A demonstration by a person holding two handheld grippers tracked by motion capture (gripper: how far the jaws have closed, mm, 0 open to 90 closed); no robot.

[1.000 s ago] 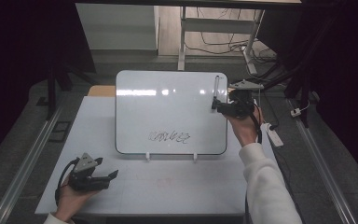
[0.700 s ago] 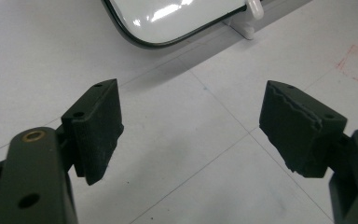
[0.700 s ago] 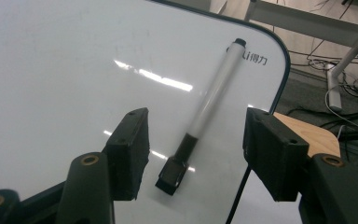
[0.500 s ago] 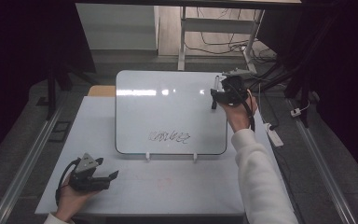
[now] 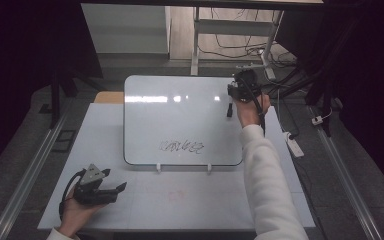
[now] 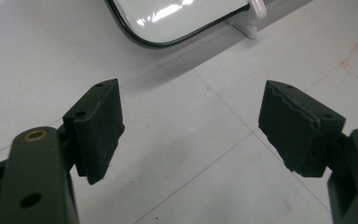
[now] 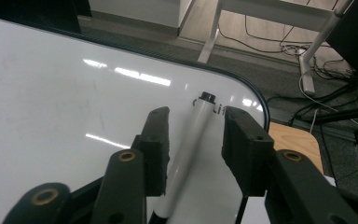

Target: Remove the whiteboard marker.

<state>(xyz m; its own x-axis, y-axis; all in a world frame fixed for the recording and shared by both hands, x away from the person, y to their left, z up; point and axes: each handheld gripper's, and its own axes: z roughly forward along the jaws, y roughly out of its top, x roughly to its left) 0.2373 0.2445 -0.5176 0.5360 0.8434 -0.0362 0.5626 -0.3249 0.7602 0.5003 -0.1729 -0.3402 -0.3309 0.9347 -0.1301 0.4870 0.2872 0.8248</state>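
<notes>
Marker (image 7: 186, 154) position: on the whiteboard (image 5: 180, 125), upper right of the high view.
Marker axis: along the right gripper's (image 7: 193, 140) jaws, cap end away.
Right gripper state: jaws have just been closing, straddling the marker, gaps visible both sides.
Left gripper (image 5: 107, 187) state: open, empty, lower left, well apart.

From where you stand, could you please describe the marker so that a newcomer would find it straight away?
Start at the whiteboard on the table, then go to its far right corner, where the right gripper is. The marker lies there on the board between the closing jaws, a slim white barrel with a black cap, unlike the black scribble near the board's front edge.
</notes>
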